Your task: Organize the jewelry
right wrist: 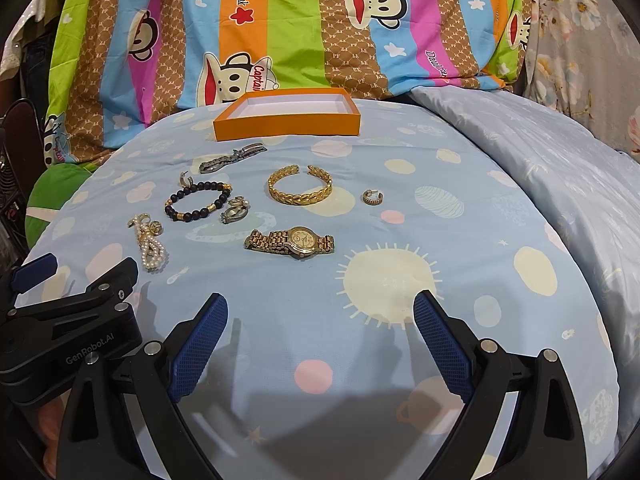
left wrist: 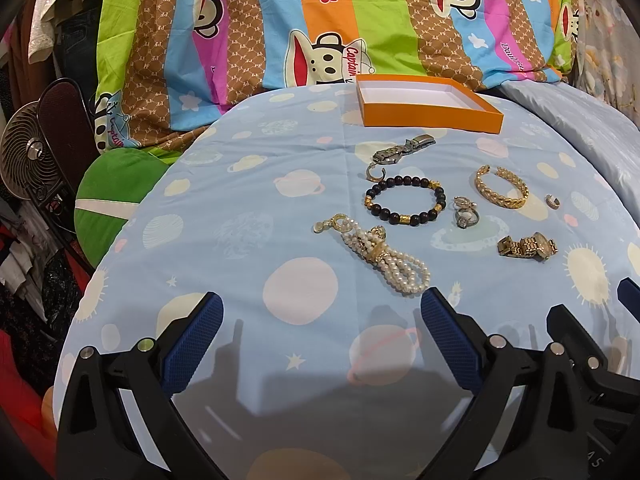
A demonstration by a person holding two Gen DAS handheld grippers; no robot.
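Nothing was sorted yet: the orange box [right wrist: 286, 116] stood empty on the bed [right wrist: 460, 264]. Before it lay two watches, three bracelets and a few rings, all apart. The left tool [left wrist: 320, 320] and right tool [right wrist: 320, 320] hovered, fingers spread wide, gripping nothing.

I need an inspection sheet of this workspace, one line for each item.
Surface: blue planet-print bedsheet.
Job's things: orange box, nothing inside; gold watch, gold bangle, black bead bracelet, pearl bracelet, silver watch, small hoop earring, all on the sheet.
Clutter: nothing seen.
Grippers: left claw, right claw, both open, holding nothing.
Cables: nothing seen.
Surroundings: striped monkey-print blanket, fan.
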